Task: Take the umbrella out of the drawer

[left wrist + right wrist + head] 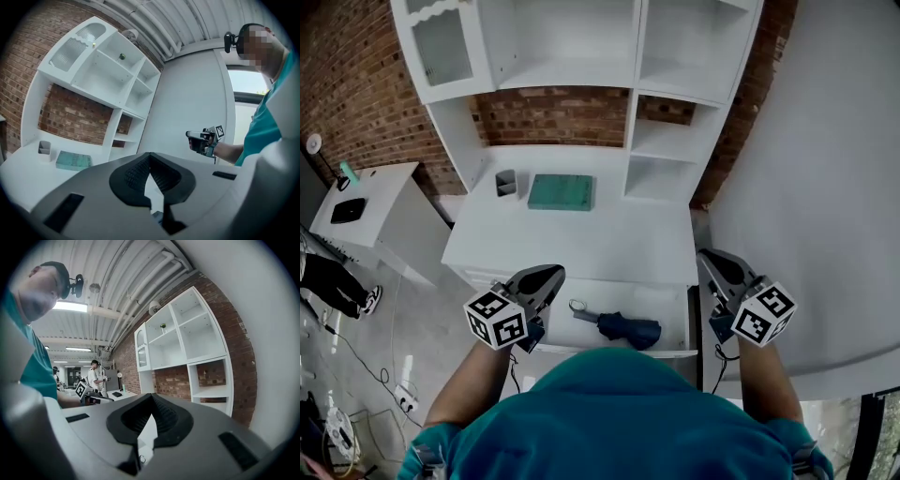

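- Umbrella (630, 328), folded and dark blue, lies inside the open drawer (673, 302), right of the middle, with a loop at its left end.
- Drawer stands pulled out from the front of the white bench (581, 244), just before the person's teal-clad chest.
- Left hand-held gripper (546, 274) hovers over the drawer's left end, jaws pressed together with nothing between them; its own view (150, 157) shows the pads meeting at the tip.
- Right hand-held gripper (710, 258) hangs just beyond the drawer's right end, apart from the umbrella; its jaws too are pressed together and empty (151, 397).
- Neither hand-held gripper touches the umbrella.
- On the bench top, well behind the drawer, lie a flat green box (562, 192) and, beside it to the left, a small grey holder (505, 182).
- White shelves (572, 47) rise behind the bench against a brick wall (356, 84).
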